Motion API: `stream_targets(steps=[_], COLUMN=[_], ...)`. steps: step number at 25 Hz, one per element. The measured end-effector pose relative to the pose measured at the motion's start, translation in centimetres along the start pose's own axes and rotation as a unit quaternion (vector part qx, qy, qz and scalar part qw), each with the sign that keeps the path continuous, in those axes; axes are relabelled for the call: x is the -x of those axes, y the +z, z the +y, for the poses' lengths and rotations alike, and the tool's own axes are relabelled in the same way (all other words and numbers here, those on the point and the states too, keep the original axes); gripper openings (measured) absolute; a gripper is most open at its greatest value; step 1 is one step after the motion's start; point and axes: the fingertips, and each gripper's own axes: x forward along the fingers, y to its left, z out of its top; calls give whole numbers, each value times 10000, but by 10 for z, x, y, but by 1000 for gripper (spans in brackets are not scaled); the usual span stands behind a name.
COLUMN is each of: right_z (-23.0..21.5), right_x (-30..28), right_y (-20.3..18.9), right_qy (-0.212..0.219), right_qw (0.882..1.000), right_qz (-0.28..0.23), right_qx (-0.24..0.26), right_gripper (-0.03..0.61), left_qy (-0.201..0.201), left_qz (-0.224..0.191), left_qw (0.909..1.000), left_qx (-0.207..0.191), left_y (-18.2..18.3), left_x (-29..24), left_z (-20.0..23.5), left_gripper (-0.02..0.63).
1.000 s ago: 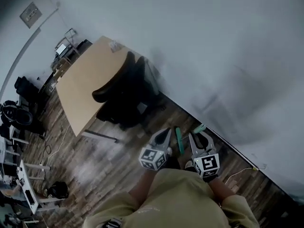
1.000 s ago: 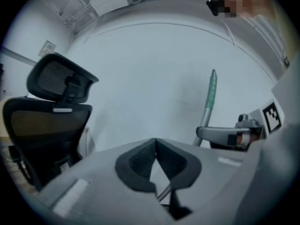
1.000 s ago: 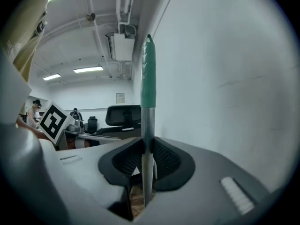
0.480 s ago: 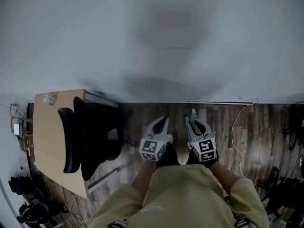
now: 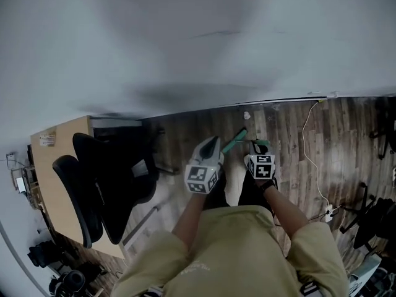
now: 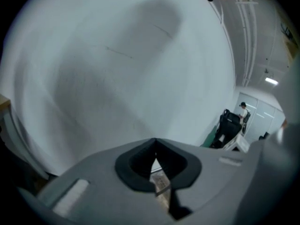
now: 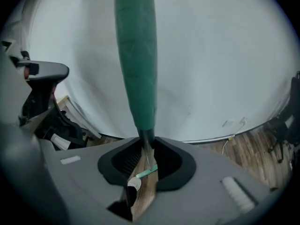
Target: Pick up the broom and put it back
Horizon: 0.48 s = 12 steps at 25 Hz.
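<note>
The wall (image 5: 198, 36) stands close ahead of both sets of fingers and meets the wood floor (image 5: 284, 129) at a dark skirting line (image 5: 247, 104) just beyond them. Left of the left gripper's (image 5: 213, 142) fingers, two black chairs (image 5: 105, 178) crowd a tabletop (image 5: 44, 166). Right of the right gripper's (image 5: 255, 146) fingers the floor lies open but for a white cable (image 5: 305, 132) — the freer side.

The head view shows the broom (image 5: 235, 141) only as a short green bar slanting from the right fingers toward the wall, just ahead of the left fingertips. The right gripper view shows more: the green grip (image 7: 136, 55) rises straight out of the fingers, which are narrow and clamped on the dark shaft below it. The left gripper view shows its fingers brought together with nothing between them, facing bare wall — and, far off to their right, a person (image 6: 243, 110) beside a dark chair (image 6: 229, 125).
</note>
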Motion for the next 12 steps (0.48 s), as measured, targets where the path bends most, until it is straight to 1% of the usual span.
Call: stream_targets(steps=[5, 9, 12], right_z=[-13, -18, -30], right_x=[-68, -116, -147], right_y=[-32, -42, -35], right_qy=[-579, -916, -1105], right_qw=[9955, 9906, 9880], right_qz=[233, 352, 240], right_qx=[-709, -952, -1055], right_gripper=[87, 91, 89], left_qy=[136, 216, 294], left_qz=[135, 249, 263], left_qw=[9997, 9993, 9990], left_qx=[124, 186, 224], left_y=[-24, -37, -37], left_x=[-15, -26, -24], left_z=[29, 48, 61], left_gripper=[0, 0, 0])
